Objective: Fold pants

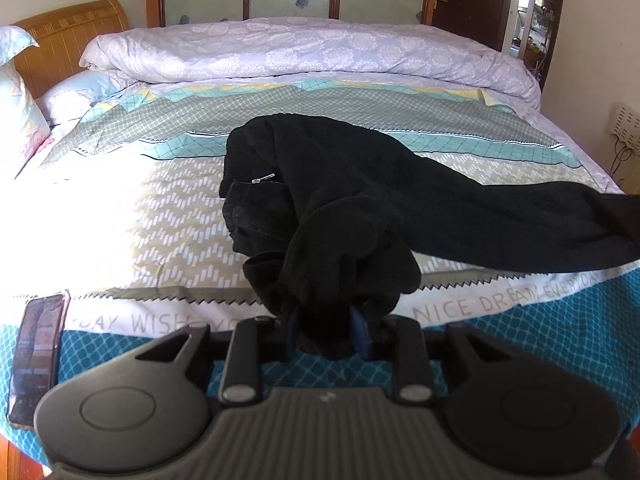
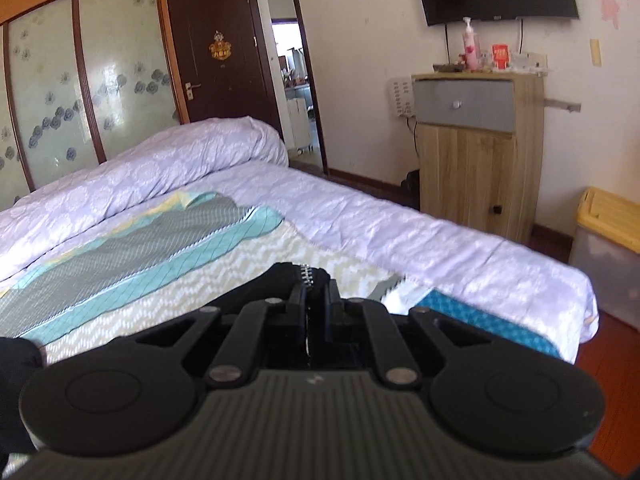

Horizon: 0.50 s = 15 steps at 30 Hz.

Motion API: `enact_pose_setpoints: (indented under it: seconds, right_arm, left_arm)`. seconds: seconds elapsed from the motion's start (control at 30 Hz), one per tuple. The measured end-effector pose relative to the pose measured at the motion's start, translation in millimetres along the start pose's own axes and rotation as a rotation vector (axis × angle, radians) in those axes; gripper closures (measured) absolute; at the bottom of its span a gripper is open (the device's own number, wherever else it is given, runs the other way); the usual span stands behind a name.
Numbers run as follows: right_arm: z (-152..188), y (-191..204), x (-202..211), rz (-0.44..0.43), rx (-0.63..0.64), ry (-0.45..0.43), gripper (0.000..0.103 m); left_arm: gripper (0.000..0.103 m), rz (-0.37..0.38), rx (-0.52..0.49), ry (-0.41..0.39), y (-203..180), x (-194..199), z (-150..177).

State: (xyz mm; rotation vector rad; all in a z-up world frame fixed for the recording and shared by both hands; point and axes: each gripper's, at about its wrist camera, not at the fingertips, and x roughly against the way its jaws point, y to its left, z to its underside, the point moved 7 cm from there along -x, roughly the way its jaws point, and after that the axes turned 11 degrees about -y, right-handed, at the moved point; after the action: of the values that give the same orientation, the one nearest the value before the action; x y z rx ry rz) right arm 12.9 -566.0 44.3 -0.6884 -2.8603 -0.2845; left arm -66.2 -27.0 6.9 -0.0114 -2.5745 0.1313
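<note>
Bedsheet [image 1: 500,304] lettering "NICE DREAM" lies beside gripped black pants [image 1: 320,200].

The bedsheet [image 1: 500,304] border reads "NICE DREAM EVERYDAY" and "WISH".

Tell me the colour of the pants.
Black. The pants show best in the left wrist view, bunched on the bed with a silver zipper pull.

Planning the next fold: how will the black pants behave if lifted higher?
Probably floppy: the black pants bunch and droop where the left hand-held gripper pinches them. One leg trails sideways, so it would likely drag. The thick-looking fabric seems unlikely to slip.
</note>
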Motion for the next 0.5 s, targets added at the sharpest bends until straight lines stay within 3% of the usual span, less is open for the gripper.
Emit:
enact_pose_setpoints:
  seconds: [0.2, 0.37, 0.43, 0.5]
  right_arm:
    - [-43.5, -9.1, -17.9, 0.039, 0.05, -0.088, 0.091]
    - [-43.7, -17.5, -40.5, 0.12, 0.057, -0.071, 0.09]
    - [-33.2, -19.5, -48.8, 0.14, 0.05, -0.023, 0.083]
    - [-22.8, -18.5, -48.1, 0.136, 0.028, 0.009, 0.074]
  left_arm:
    - [0.079, 0.1, -0.03, -0.046, 8.2, 62.9, 13.7]
    - [0.076, 0.328, -0.025, 0.054, -3.5, 88.9, 41.6]
    - [0.064, 0.383, -0.014, 0.047, -1.1, 99.0, 39.7]
    - [0.052, 0.338, -0.021, -0.006, 12.8, 101.6, 24.4]
